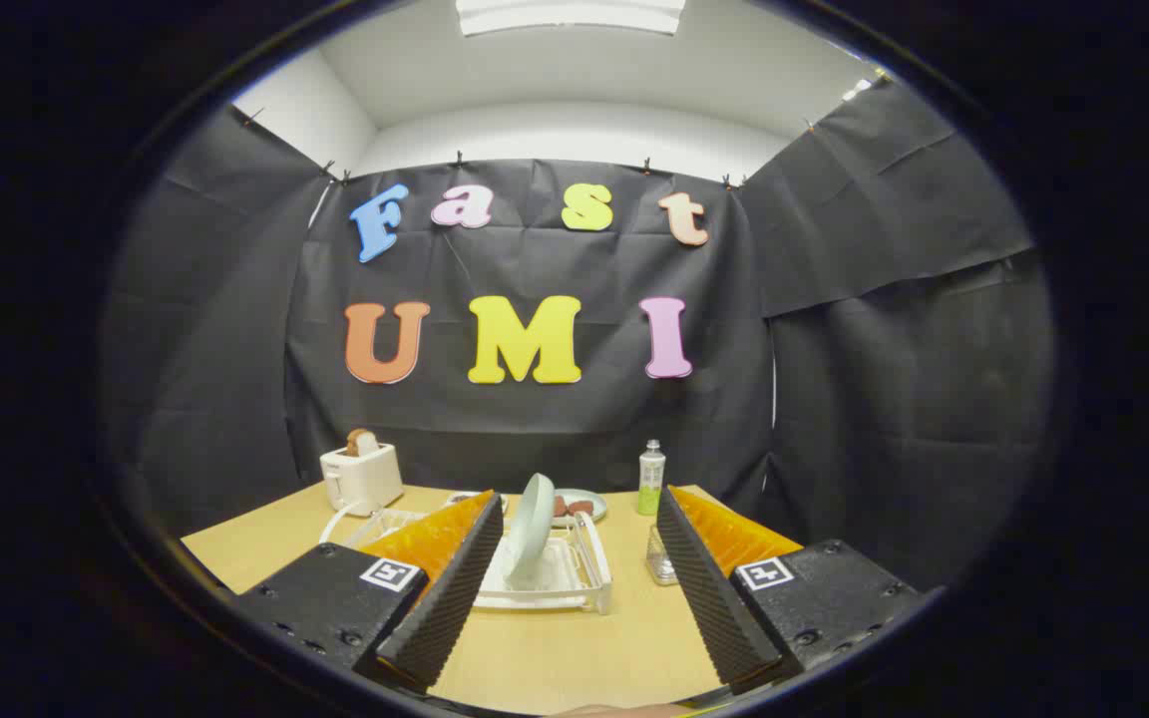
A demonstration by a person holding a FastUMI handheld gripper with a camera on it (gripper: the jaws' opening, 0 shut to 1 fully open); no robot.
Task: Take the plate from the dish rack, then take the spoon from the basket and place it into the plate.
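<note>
Gripper (pixel 574 519) spread wide, fingers holding nothing and touching nothing, hovering above the wooden table (pixel 555 658). Left finger (pixel 445 588) and right finger (pixel 709 588) well apart, ridged inner faces turned toward each other.

Between the fingers and just ahead of them: white dish rack (pixel 584 578) sitting on the table, with a pale green plate (pixel 530 538) standing on edge in it, leaning slightly. Left part of the rack covered by the left finger, so the contents there cannot be told.

Beyond the rack: a second plate (pixel 579 504) lying flat, with small dark pieces on it too small to identify. Just beyond the right fingertip: a green-and-white bottle (pixel 651 479) standing upright. Tucked against the right finger's inner side: a small clear container (pixel 661 566), half hidden, possibly the basket, contents impossible to make out. Spoon not distinguishable.

Beyond the left finger: white toaster (pixel 362 477) with a slice of bread (pixel 362 442) sticking out of the top, cord trailing toward the rack and partly hidden behind the finger.
</note>
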